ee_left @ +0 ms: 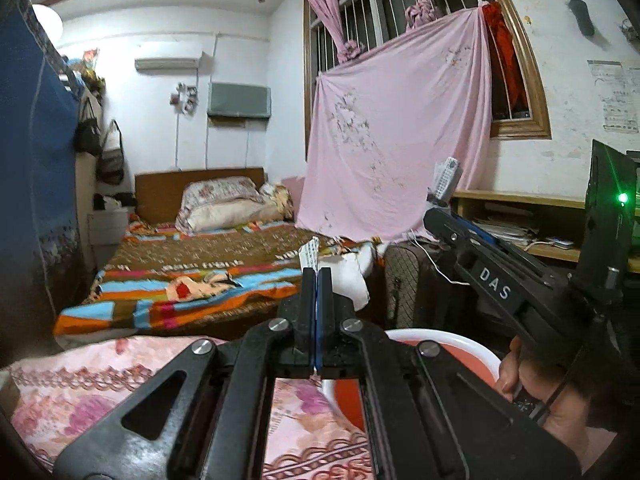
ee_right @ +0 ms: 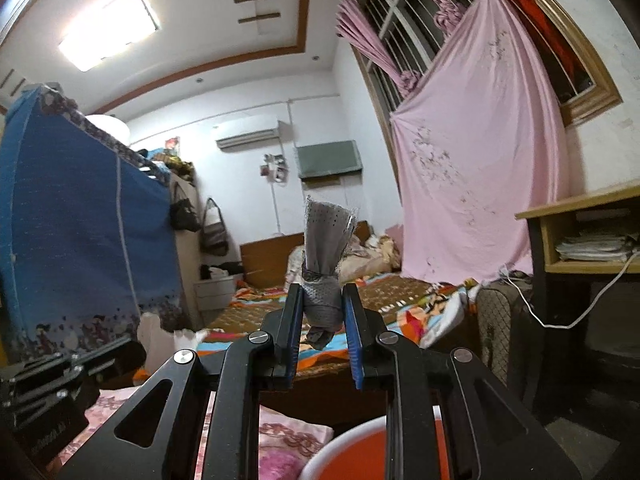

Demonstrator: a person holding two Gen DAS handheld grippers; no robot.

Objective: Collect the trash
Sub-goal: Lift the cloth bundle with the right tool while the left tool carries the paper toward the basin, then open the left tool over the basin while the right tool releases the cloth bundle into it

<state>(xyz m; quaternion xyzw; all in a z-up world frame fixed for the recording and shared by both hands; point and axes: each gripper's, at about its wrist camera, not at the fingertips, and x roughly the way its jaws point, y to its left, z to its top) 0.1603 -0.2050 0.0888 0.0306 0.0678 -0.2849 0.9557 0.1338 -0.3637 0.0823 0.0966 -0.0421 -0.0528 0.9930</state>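
Observation:
My left gripper (ee_left: 319,274) is shut on a thin white printed paper scrap (ee_left: 310,252) that sticks up from its tips. My right gripper (ee_right: 322,294) is shut on a crumpled grey perforated wrapper (ee_right: 325,240), which fans out above the blue pads (ee_right: 352,320). In the left wrist view the right gripper (ee_left: 440,200) reaches in from the right, the grey wrapper (ee_left: 447,178) at its tip and a hand (ee_left: 516,376) on its handle. A red basin with a white rim (ee_left: 444,338) lies just below both grippers; it shows again as the basin (ee_right: 360,452) under the right one. The left gripper's body (ee_right: 56,384) is at the lower left.
A pink floral quilt (ee_left: 80,392) lies under the left gripper. Ahead is a bed with a striped blanket (ee_left: 180,280) and pillows. A blue fabric wardrobe (ee_right: 80,240) stands left. A dark suitcase (ee_left: 412,280), a wooden desk (ee_right: 580,232) and a white cable are right.

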